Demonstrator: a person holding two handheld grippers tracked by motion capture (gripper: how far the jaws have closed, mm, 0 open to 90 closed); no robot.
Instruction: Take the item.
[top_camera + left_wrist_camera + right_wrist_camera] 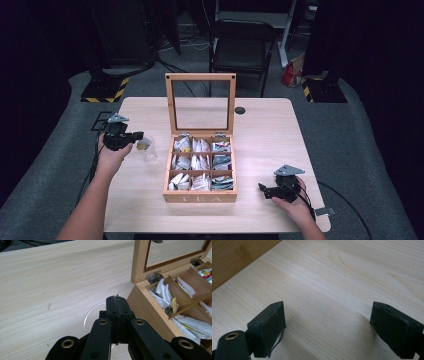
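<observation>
A wooden tea box (200, 198) marked TEA stands mid-table, its glass lid (200, 77) upright. Its compartments hold several tea bags (200, 161). Left of the box is a clear plastic cup (150, 153) with something yellowish (143, 145) in it. My left gripper (137, 135) hovers at the cup's left rim, jaws pressed together; whether anything is pinched between them is hidden. In the left gripper view the shut gripper (117, 305) covers most of the cup (89, 315), beside the box's wall (141, 303). My right gripper (263, 190) rests open near the table's front right, right of the box, and between its jaws (328, 322) there is bare wood.
The light wooden table (265, 130) has a small black round disc (240, 110) near its back edge. A black chair (242, 47) stands behind the table. Stands with yellow-black striped bases (106, 90) sit on the floor at both back corners.
</observation>
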